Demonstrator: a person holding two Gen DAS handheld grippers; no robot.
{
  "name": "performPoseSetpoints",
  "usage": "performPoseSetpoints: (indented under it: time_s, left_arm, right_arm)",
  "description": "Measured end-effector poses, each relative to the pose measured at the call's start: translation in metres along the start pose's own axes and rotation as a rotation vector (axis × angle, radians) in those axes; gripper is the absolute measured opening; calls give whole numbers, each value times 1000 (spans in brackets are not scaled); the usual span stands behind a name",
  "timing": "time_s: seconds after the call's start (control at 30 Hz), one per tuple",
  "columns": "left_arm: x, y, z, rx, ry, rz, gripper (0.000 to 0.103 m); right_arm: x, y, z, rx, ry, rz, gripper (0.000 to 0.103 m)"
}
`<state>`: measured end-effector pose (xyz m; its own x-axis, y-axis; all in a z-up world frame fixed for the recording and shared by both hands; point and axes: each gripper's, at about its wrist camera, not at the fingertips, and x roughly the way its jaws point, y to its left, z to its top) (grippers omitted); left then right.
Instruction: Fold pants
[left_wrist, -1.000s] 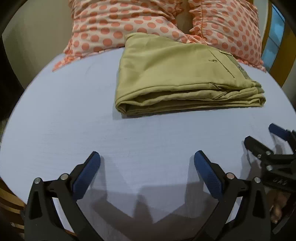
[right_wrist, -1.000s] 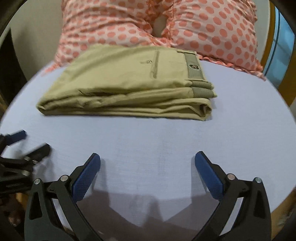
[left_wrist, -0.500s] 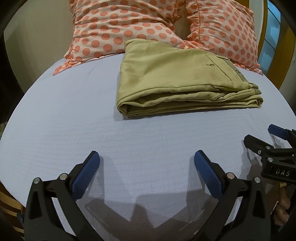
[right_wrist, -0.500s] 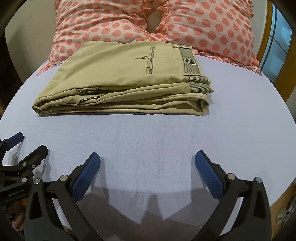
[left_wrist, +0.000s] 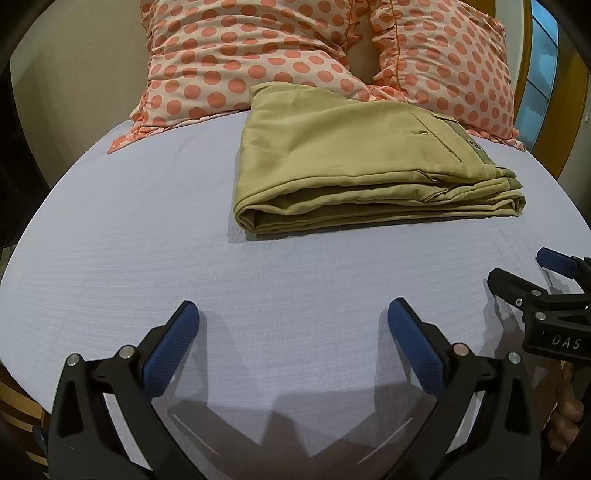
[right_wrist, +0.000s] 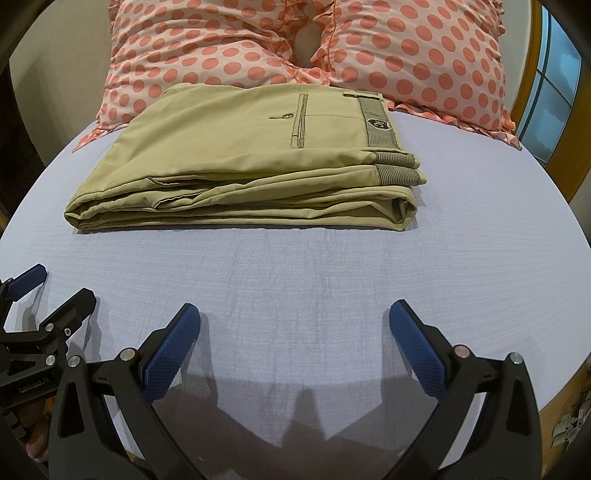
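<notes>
Lying folded flat on bedsheet (right_wrist: 295, 266), khaki pants (right_wrist: 243, 166), waistband rightward.

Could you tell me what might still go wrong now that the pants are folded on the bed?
1. The folded pants have loose stacked layers along the near edge; nudging them could open the fold.
2. Their far edge rests against the polka-dot pillows, so a shifting pillow could disturb it.
3. The open left gripper and right gripper sit close together and might bump.
</notes>
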<state>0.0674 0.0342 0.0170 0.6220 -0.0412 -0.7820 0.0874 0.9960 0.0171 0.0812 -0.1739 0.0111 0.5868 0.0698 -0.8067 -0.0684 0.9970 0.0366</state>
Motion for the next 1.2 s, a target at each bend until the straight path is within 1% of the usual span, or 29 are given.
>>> performPoseSetpoints:
  time_s: [1.2]
  left_arm:
    - [1,3,1,-3,8,2,101]
  right_arm:
    - [0,-1,1,-2,0,1,102]
